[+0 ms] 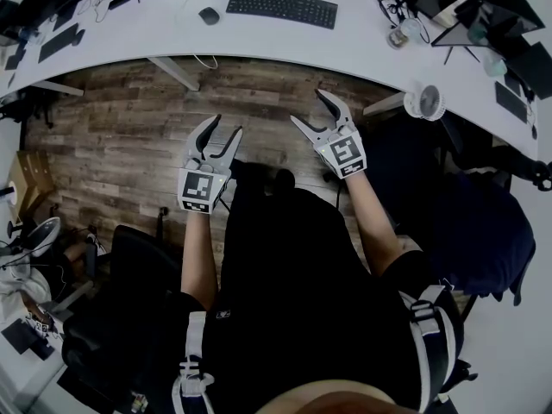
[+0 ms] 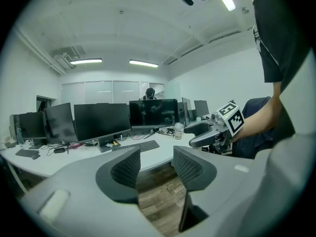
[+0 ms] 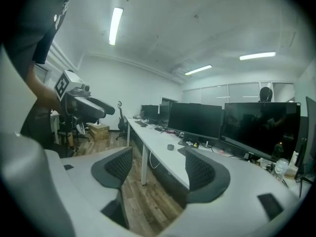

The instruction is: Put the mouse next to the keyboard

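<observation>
Head view: the mouse (image 1: 209, 15) sits on the white desk (image 1: 345, 50), a little to the left of the keyboard (image 1: 281, 7). The left gripper (image 1: 226, 128) and right gripper (image 1: 308, 108) hang over the wood floor (image 1: 112, 136), well back from the desk. Both are wide open and hold nothing.

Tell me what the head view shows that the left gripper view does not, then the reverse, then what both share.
Only the head view: the mouse lying on the white desk, left of the keyboard and apart from it; I cannot find it in the other view. Only the left gripper view: the row of dark monitors and the ceiling lights. Both: the keyboard, the desk, the wooden floor, the left gripper and the right gripper, each open and empty.
</observation>
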